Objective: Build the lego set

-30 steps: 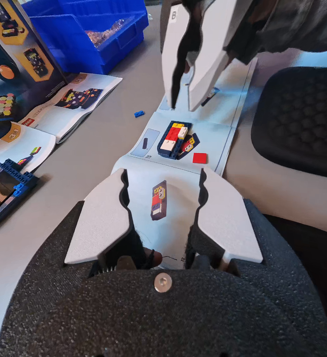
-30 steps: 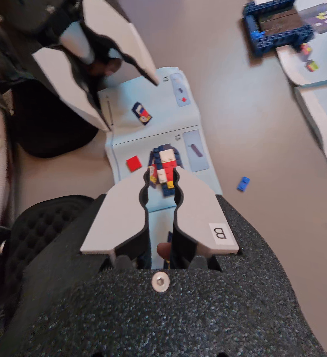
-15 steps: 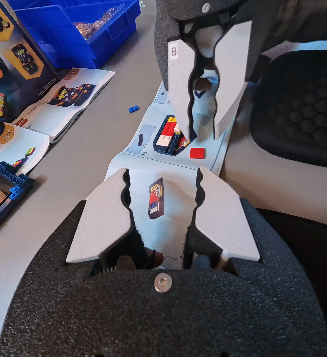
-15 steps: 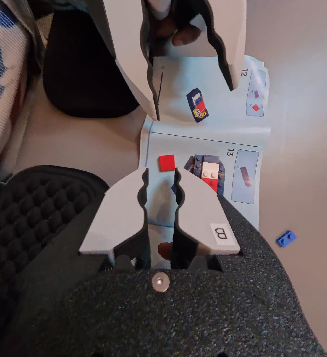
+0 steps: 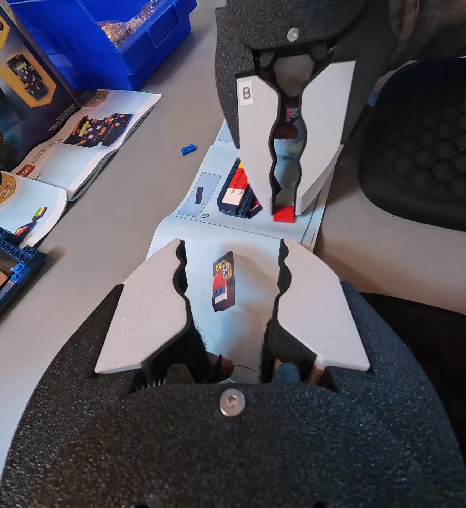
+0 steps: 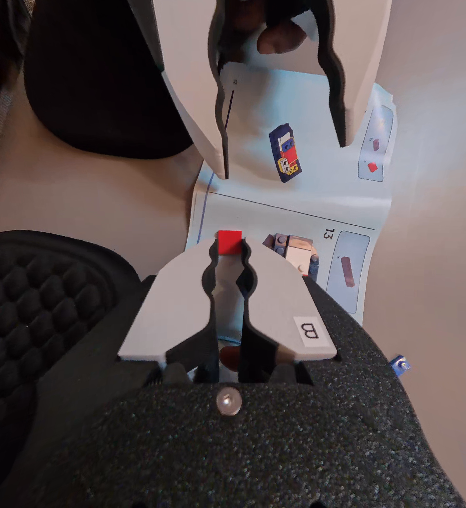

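Observation:
A flat red square tile [image 6: 229,242] lies on an open pale blue instruction booklet [image 6: 281,214] on the grey table. My right gripper [image 6: 229,243] is down on the page with both pads pressed against the tile's sides. The left wrist view shows the same: the right gripper [image 5: 284,209] stands tip-down with the red tile [image 5: 283,214] between its tips. A small dark blue, red and white brick assembly [image 5: 236,189] sits just beside it on the page. My left gripper [image 5: 232,244] is open and empty, hovering over the booklet's near page [image 5: 226,233].
A blue bin [image 5: 110,41], a toy box [image 5: 11,68] and two more booklets [image 5: 88,137] lie at the left. A blue brick frame [image 5: 3,275] sits at the left edge. A small loose blue brick [image 5: 188,149] lies on the table. A black cushion [image 5: 432,151] is at the right. My right fingertips sit around 6 cm from my left ones.
My right gripper moved from over the brick assembly to the red tile, came down and narrowed its jaws onto it. My left gripper stayed open and barely moved.

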Demonstrator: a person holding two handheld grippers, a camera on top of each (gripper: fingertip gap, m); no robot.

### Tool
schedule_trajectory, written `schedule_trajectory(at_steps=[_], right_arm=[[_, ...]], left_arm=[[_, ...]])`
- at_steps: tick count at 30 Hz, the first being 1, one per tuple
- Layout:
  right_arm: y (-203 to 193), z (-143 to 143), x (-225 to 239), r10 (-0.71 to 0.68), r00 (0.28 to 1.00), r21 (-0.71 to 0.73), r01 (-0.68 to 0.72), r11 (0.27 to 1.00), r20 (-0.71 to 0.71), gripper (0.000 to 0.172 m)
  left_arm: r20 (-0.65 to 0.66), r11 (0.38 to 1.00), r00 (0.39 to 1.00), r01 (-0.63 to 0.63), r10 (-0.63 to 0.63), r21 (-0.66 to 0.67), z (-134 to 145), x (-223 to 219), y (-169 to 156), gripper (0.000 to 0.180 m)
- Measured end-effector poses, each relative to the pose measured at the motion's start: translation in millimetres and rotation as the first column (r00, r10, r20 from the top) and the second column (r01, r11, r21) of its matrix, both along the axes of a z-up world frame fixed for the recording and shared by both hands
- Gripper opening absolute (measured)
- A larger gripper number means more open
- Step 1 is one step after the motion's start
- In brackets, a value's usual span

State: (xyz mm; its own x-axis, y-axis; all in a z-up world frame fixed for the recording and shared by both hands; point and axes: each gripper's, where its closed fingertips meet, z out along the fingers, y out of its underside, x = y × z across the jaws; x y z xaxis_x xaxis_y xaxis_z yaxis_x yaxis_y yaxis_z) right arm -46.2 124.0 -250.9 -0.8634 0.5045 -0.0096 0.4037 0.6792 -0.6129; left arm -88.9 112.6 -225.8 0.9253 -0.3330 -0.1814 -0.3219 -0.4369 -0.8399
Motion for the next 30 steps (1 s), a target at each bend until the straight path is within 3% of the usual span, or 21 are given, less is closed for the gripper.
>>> schedule_trajectory(at_steps=[9,16,30], right_arm=[[52,26,-18,-0.215,0.976,0.014,0.215,0.977,0.015,0.015],[50,13,-23,-0.165,0.97,0.076,0.154,0.985,0.181,0.015],[47,9,-23,-0.163,0.96,0.072,0.151,0.986,0.228,0.016]], left_arm=[[0.005,1.0,1.0,0.0,0.0,-0.006,-1,0,0,0.064],[0.014,1.0,1.0,-0.01,0.01,-0.004,0,-2,0,0.064],[0.012,1.0,1.0,-0.006,0.006,-0.006,0,-1,0,0.063]])
